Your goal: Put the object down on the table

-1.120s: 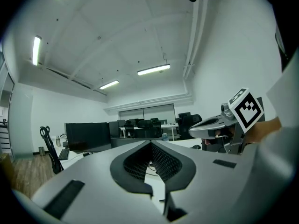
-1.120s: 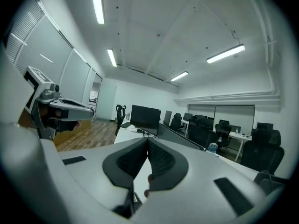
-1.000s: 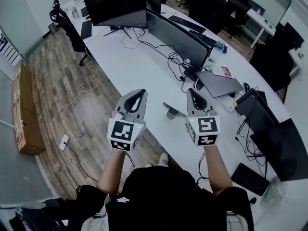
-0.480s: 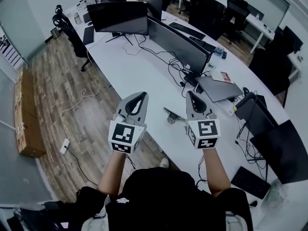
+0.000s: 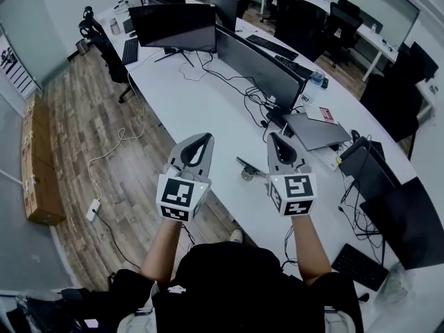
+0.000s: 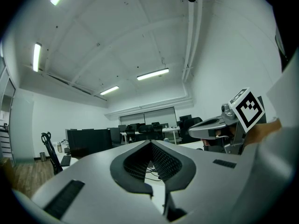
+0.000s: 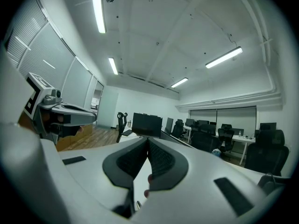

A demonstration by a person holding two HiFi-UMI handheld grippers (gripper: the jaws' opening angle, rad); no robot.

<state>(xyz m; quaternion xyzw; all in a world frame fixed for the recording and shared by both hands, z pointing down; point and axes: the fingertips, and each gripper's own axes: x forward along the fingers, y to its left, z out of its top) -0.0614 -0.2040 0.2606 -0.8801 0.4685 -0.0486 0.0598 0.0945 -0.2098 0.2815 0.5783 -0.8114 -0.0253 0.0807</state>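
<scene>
Apparently done: a small dark object [image 5: 246, 166] lies on the white worktop [image 5: 201, 96], between the two sets of fingers. Left gripper [image 5: 202, 137] and right gripper [image 5: 276, 136] are closed together, empty; withdraw next.

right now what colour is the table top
White: the table shows best in the head view.
</scene>
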